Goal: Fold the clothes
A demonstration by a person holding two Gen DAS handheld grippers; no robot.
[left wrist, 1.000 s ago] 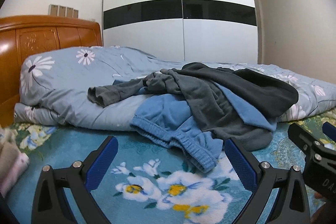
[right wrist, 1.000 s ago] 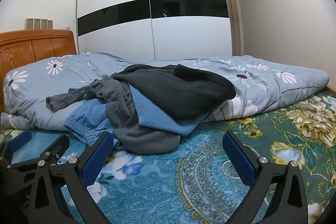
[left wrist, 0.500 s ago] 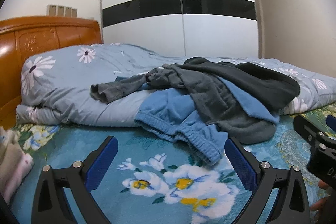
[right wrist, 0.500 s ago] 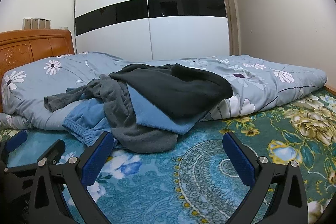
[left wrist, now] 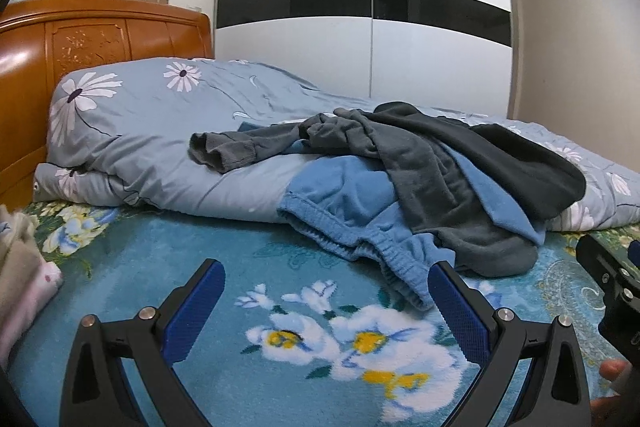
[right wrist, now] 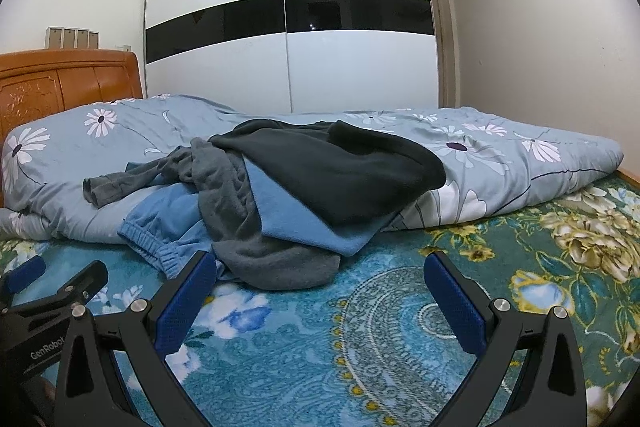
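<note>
A heap of clothes lies over the front of a rolled duvet: a blue garment with an elastic hem [left wrist: 360, 223] [right wrist: 168, 227], a grey garment [left wrist: 424, 179] [right wrist: 228, 203] and a black one [left wrist: 520, 163] [right wrist: 340, 171]. My left gripper [left wrist: 326, 301] is open and empty, low over the bedspread just before the blue hem. My right gripper [right wrist: 320, 293] is open and empty, in front of the grey garment's lower edge. Each gripper shows at the edge of the other's view.
The flowered light-blue duvet [left wrist: 160, 139] [right wrist: 520, 163] runs across the bed on a teal floral bedspread [left wrist: 280, 307] [right wrist: 400, 347]. A wooden headboard [left wrist: 80, 39] stands left. Folded pale cloth [left wrist: 20, 279] lies at the far left. A white wardrobe [right wrist: 292, 47] stands behind.
Both grippers have moved forward toward the clothes heap, which looks larger and nearer. Both stay open and empty. The clothes have not moved.
</note>
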